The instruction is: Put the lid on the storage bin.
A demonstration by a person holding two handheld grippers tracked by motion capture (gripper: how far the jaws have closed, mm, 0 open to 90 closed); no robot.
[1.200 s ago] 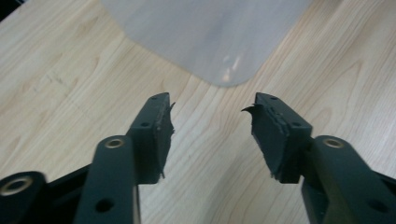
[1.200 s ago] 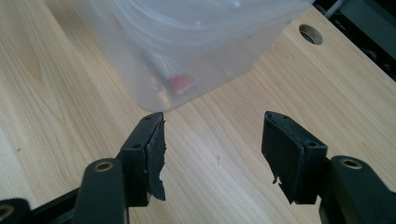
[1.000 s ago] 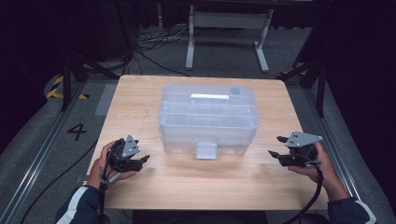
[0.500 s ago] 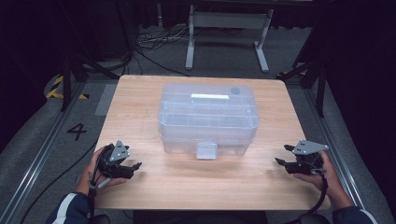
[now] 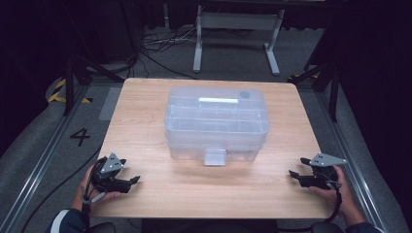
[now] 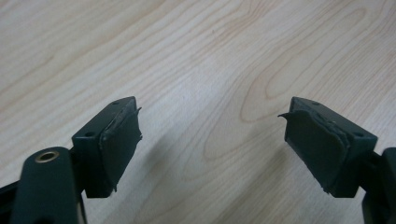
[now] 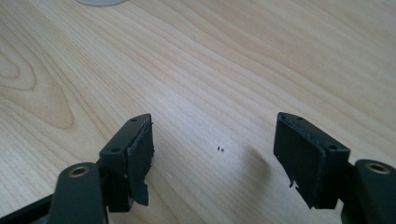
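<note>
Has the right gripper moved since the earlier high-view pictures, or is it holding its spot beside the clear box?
Yes. The right gripper has drawn back toward the table's near edge, away from the clear box. Its jaws have just been opening, with nothing between them.

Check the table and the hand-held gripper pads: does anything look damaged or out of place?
The black rubber pads of the left hand-held gripper look frayed, edges peeling. The clear plastic lidded storage box sits square on the wooden table.
</note>
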